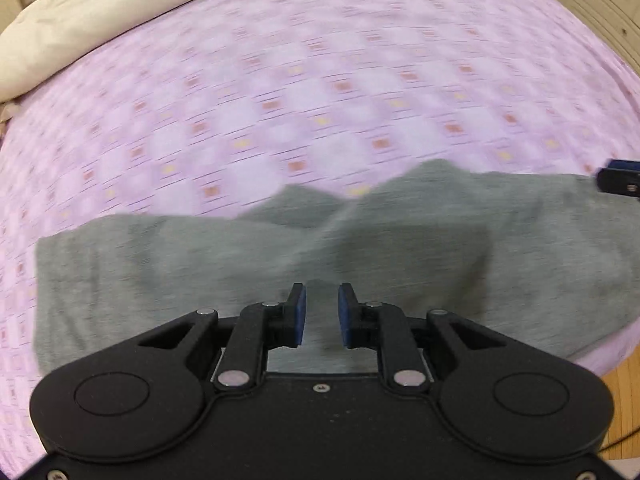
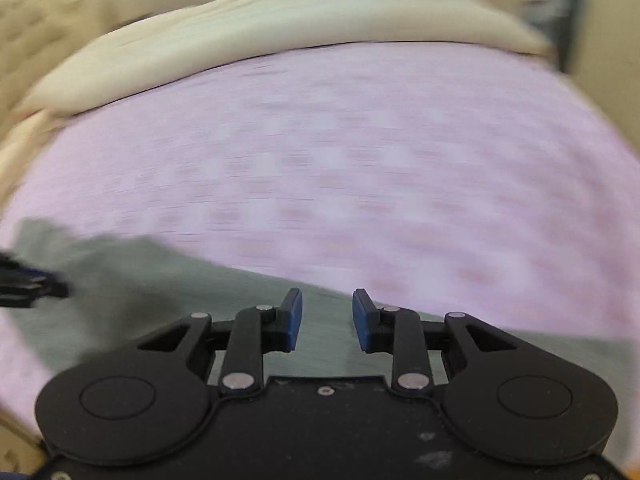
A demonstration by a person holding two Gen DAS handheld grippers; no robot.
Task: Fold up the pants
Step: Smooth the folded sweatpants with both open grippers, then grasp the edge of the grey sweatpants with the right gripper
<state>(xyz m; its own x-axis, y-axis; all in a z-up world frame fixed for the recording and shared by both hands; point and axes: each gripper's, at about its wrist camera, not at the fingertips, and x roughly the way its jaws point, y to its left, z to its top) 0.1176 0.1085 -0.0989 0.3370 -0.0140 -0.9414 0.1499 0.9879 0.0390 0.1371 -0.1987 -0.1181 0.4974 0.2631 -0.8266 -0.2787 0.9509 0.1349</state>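
Observation:
Grey pants [image 1: 260, 256] lie folded in a wide band across the near part of a pink patterned bed sheet [image 1: 320, 92]. My left gripper [image 1: 322, 300] hovers over the pants' near edge, jaws open a little with nothing between them. My right gripper [image 2: 327, 312] is open and empty above the pants [image 2: 160, 280]. The right gripper's tip [image 1: 618, 178] shows at the right edge of the left wrist view. The left gripper [image 2: 28, 284] shows blurred at the left edge of the right wrist view. Both views are motion-blurred.
A cream duvet [image 1: 80, 28] is bunched along the far side of the bed [image 2: 280, 32]. Wooden floor [image 1: 624, 392] shows past the bed's near right corner. A cabinet [image 1: 600, 0] stands at the far right.

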